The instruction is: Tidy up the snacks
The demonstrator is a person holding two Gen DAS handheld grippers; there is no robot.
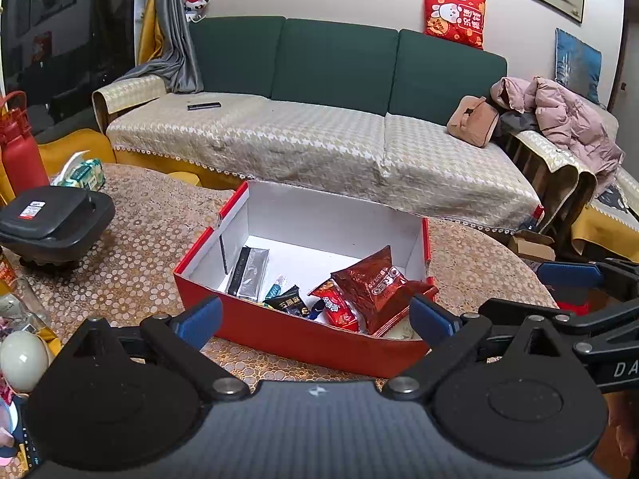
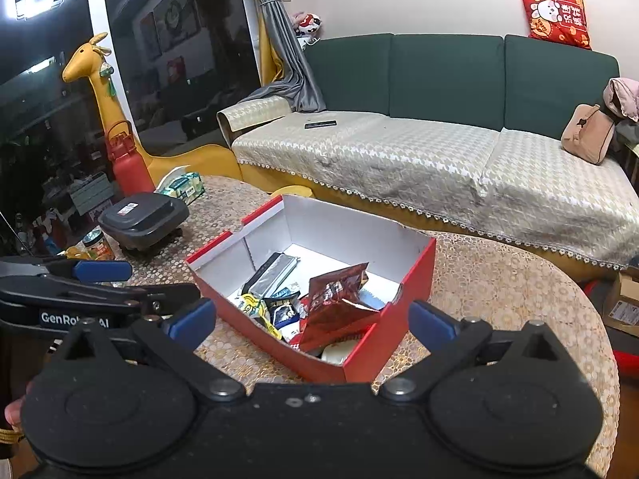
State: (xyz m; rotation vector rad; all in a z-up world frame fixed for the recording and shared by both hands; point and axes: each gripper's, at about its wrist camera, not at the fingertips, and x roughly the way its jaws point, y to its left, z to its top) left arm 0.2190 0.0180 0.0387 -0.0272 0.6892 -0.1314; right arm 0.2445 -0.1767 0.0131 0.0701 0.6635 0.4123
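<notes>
A red cardboard box (image 1: 279, 329) with a white inside stands on the round table; it also shows in the right wrist view (image 2: 415, 275). It holds several snacks: a dark red foil bag (image 1: 375, 283) (image 2: 335, 299), a silver-black bar (image 1: 249, 273) (image 2: 271, 273), a small black packet (image 1: 287, 305) and a red packet (image 1: 337, 307). My left gripper (image 1: 315, 319) is open and empty, just in front of the box. My right gripper (image 2: 311, 319) is open and empty, in front of the box's near corner.
A black lidded container (image 1: 52, 219) (image 2: 143, 215), a tissue pack (image 1: 82, 171) (image 2: 181, 185) and a red bottle (image 1: 20, 143) (image 2: 127, 163) stand at the table's left. A jar (image 2: 98, 245) is there too. The sofa (image 1: 319, 147) runs behind the table.
</notes>
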